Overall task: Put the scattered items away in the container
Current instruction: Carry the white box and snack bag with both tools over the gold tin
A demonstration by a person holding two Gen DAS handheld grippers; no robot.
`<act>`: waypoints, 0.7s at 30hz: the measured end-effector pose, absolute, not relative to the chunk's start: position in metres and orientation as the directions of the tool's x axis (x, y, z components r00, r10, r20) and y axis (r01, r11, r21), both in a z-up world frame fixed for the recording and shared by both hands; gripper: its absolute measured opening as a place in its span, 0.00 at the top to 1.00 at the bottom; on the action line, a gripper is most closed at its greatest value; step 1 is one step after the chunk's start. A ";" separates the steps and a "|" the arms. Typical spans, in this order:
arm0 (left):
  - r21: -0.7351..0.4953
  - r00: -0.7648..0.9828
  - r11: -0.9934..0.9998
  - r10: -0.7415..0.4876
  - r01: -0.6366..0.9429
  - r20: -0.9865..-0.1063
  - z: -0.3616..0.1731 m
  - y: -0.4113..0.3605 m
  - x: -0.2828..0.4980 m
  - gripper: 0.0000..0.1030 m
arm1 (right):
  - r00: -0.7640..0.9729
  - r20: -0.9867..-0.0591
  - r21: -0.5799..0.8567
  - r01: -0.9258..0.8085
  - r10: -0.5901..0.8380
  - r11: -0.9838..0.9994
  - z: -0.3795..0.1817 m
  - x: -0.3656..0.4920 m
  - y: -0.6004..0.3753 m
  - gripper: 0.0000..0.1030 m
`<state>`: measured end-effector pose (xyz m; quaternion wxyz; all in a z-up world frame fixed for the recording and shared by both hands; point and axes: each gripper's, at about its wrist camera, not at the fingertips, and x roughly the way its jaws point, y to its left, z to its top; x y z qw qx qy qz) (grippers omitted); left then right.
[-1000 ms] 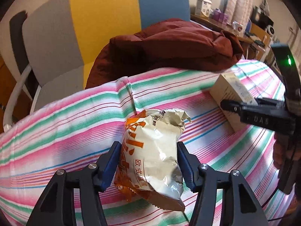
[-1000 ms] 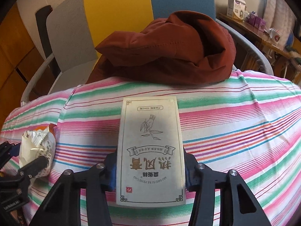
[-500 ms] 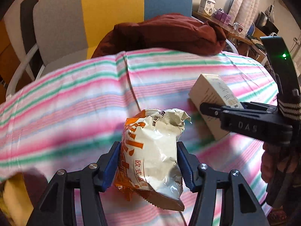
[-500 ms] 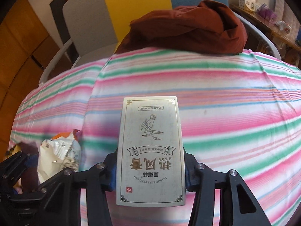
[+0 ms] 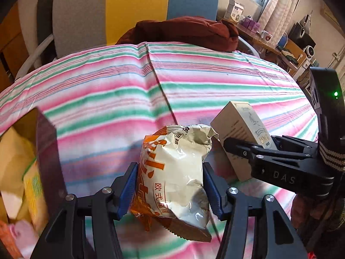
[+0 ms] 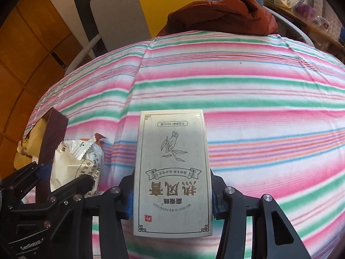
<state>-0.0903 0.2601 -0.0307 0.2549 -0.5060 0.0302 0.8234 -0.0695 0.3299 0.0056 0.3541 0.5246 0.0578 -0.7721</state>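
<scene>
A dark-walled container (image 5: 46, 151), packets visible inside, stands at the far left of the desk (image 5: 194, 82) under its pink, green and white striped cloth. Just right of the container, the left claw (image 5: 170, 192) grips a crinkled white-and-orange snack bag (image 5: 174, 172) between blue pads, the bag raised above the cloth. Right of the bag and almost touching it, the right claw (image 6: 172, 196) clamps a pale printed carton (image 6: 172, 172), its lettering upside down in the right wrist view. Beyond the desk's far edge, a rust-red jacket (image 5: 183, 32) lies heaped on a chair (image 5: 86, 13) with grey, yellow and blue panels.
</scene>
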 end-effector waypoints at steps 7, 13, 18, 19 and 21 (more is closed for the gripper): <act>-0.229 -0.409 -0.875 0.413 -0.427 -0.814 -0.015 0.227 -0.061 0.43 | -0.173 -0.824 0.350 0.594 -0.540 -0.724 0.006 -0.043 0.331 0.50; -0.272 -0.459 -0.887 0.431 -0.373 -0.777 0.004 0.188 -0.049 0.43 | -0.145 -0.805 0.390 0.601 -0.575 -0.698 0.012 -0.025 0.321 0.51; -0.297 -0.524 -0.906 0.418 -0.302 -0.742 0.019 0.145 -0.048 0.42 | -0.138 -0.788 0.394 0.637 -0.600 -0.663 0.031 -0.008 0.306 0.51; -0.293 -0.539 -0.914 0.403 -0.281 -0.739 0.021 0.135 -0.048 0.42 | -0.138 -0.783 0.391 0.649 -0.606 -0.653 0.036 -0.003 0.302 0.51; -0.304 -0.562 -0.923 0.385 -0.235 -0.732 0.026 0.117 -0.049 0.43 | -0.134 -0.774 0.385 0.676 -0.618 -0.628 0.046 0.007 0.293 0.51</act>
